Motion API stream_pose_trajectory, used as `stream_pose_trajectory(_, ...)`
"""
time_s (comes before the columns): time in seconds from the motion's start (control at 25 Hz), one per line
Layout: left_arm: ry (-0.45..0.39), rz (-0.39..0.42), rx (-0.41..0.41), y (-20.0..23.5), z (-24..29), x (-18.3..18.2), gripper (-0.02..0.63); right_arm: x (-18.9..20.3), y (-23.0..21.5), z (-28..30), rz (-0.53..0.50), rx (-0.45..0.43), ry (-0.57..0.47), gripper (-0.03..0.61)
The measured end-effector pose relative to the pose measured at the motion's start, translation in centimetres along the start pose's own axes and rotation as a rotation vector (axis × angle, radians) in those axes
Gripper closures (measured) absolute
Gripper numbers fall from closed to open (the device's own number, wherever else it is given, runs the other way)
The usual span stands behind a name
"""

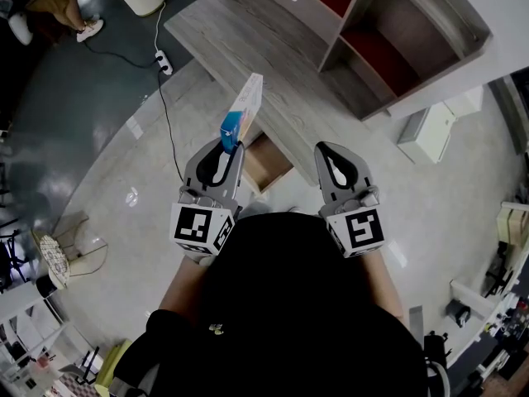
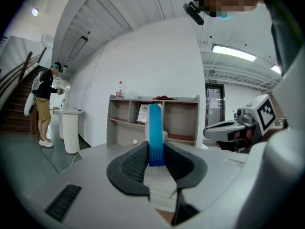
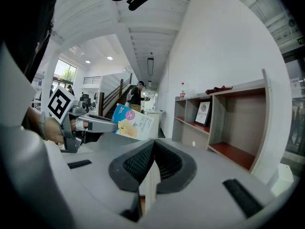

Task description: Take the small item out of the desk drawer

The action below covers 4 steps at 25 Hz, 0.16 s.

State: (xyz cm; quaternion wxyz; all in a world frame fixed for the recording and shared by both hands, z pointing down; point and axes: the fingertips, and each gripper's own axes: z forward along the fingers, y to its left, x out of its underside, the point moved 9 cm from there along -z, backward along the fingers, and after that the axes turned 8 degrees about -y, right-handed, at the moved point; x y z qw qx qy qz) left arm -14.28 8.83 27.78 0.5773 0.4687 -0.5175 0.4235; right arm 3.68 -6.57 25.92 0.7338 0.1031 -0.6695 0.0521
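grey wooden table (image 1: 248, 48) with its drawer (image 1: 266, 162) pulled open stands below, while the left claw (image 1: 231, 145) grips a slim blue-and-white box (image 1: 245, 106) by one end, clear of the drawer, and the right claw (image 1: 326, 149) is closed, empty.

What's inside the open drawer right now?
The drawer shows only bare wood where visible. The part under the left gripper and the box it holds is covered.
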Motion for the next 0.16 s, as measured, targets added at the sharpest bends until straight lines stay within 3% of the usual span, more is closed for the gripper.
stream_pose_trajectory(0.16, 0.000, -0.001, -0.002, 0.17, -0.23, 0.04, 0.512, 0.01, 0.23, 0.05, -0.003, 0.001, 0.000, 0.581)
